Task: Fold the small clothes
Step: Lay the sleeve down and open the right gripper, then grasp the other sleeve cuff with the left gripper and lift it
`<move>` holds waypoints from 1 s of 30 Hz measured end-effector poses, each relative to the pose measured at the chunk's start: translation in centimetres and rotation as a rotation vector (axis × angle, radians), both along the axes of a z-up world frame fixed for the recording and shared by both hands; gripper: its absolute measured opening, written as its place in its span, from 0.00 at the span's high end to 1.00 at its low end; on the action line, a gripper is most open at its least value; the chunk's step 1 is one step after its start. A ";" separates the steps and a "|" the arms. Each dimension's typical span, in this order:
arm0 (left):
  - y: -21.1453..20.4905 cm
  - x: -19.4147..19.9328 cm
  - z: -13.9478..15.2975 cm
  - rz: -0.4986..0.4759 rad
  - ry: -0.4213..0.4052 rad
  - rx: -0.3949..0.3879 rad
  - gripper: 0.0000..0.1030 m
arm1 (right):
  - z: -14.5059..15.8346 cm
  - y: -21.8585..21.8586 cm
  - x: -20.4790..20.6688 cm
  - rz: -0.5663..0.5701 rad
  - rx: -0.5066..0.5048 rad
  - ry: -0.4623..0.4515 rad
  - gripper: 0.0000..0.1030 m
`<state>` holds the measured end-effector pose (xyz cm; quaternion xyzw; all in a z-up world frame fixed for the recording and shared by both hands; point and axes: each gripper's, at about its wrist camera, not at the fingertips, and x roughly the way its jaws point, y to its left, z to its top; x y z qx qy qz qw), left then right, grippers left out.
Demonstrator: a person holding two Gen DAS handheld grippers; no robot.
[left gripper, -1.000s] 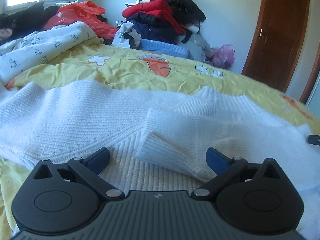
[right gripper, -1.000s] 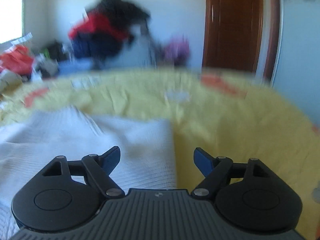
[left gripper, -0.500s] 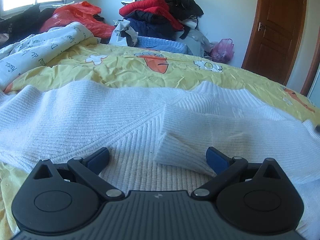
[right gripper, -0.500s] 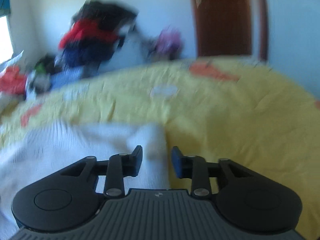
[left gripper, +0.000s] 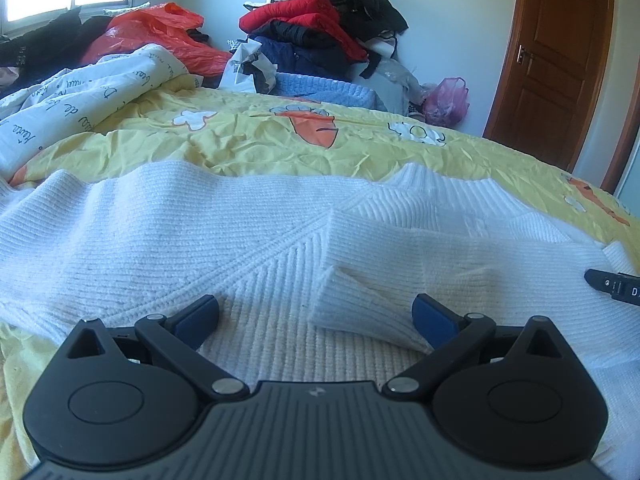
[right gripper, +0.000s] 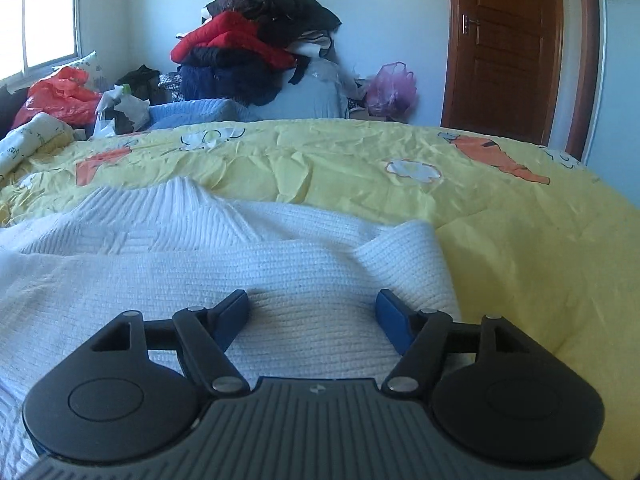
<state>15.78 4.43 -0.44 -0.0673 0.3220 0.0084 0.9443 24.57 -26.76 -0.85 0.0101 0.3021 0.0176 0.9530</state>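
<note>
The white sweater (left gripper: 200,232) on the bed (right gripper: 520,240) has one sleeve (left gripper: 400,280) folded in toward nine o'clock, body unfolded; left claw (left gripper: 316,314) gapes empty, right claw (right gripper: 312,312) is opening, gripping nothing.

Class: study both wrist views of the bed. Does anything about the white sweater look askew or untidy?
Yes. The white sweater lies rumpled on the yellow bedsheet. One sleeve is folded across the body at a slant, its cuff crooked, and the edge nearest the right gripper bunches into a ridge.
</note>
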 end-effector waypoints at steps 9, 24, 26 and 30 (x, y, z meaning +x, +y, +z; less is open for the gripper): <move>13.9 -5.2 2.7 0.273 -0.125 0.012 0.00 | -1.2 0.2 -1.1 0.009 0.023 -0.007 0.25; 38.3 -2.1 1.6 0.665 -0.073 -0.383 0.02 | -1.2 0.0 -1.4 0.014 0.005 -0.005 0.23; 38.0 -1.5 1.5 0.639 -0.067 -0.353 0.19 | -1.2 0.0 -1.5 0.014 0.003 -0.005 0.23; 38.1 -1.6 1.4 0.594 -0.066 -0.337 0.60 | -1.1 0.0 -1.5 0.015 -0.002 -0.003 0.23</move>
